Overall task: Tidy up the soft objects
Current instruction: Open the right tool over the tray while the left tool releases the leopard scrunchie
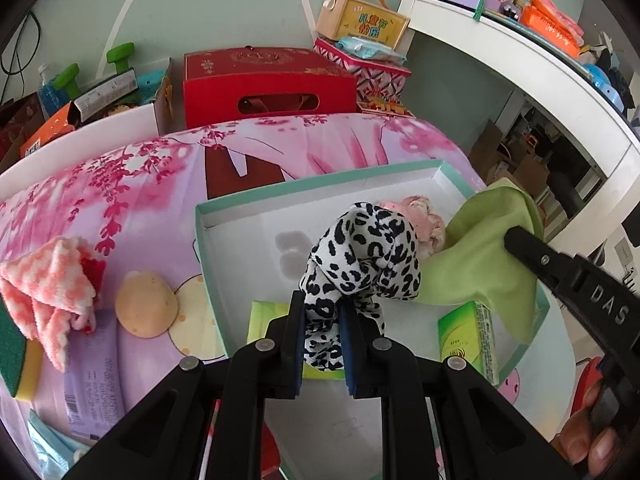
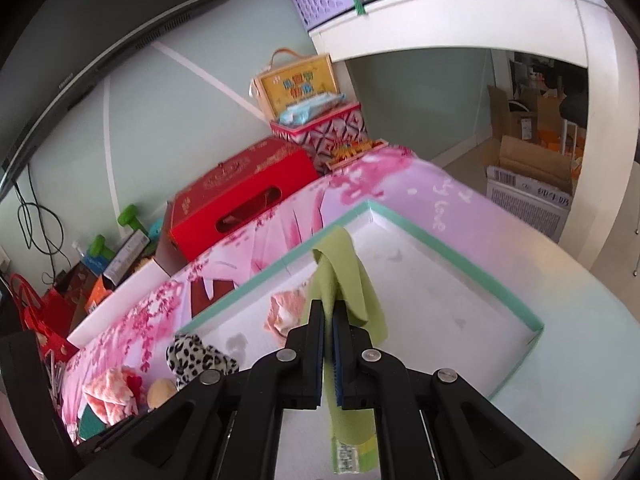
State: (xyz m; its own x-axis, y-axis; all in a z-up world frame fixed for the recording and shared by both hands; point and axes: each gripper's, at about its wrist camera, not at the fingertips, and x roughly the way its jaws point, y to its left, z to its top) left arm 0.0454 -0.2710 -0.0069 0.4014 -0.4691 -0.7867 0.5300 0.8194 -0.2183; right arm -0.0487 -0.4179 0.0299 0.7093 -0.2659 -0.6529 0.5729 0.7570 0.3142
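Leopard cloth (image 1: 360,256) is clamped in my left gripper (image 1: 322,328), jaws closed narrow on it, bunched and held up above the white box (image 1: 240,240) near its front-left rim. Green cloth (image 2: 348,280) is pinched in my right gripper (image 2: 328,344), jaws nearly together with only the fabric between; it drapes over the box interior, and from the left wrist view it spills across the right rim. Readable writing: "DAS" on the right gripper's black body in the left view, "love" printed on the pink sheet (image 1: 140,184) beyond the box's far corner, Chinese characters on the yellow case (image 1: 360,20) at the back, too small for me to read. A small green carton (image 1: 468,340) stands in the box near its front-right corner; its print is illegible. A pink scrunchy (image 1: 420,220) lies in the box behind the leopard cloth. The box's teal rim is low and its floor is mostly bare white toward the far right corner. Left of the box on the sheet: a checked pink towel (image 1: 44,280), a tan puff (image 1: 146,304), a green-yellow sponge (image 1: 16,356). A red box (image 1: 268,88) sits past the sheet's far edge. Fingers of my right hand (image 1: 592,440) wrap the gripper handle at lower right.
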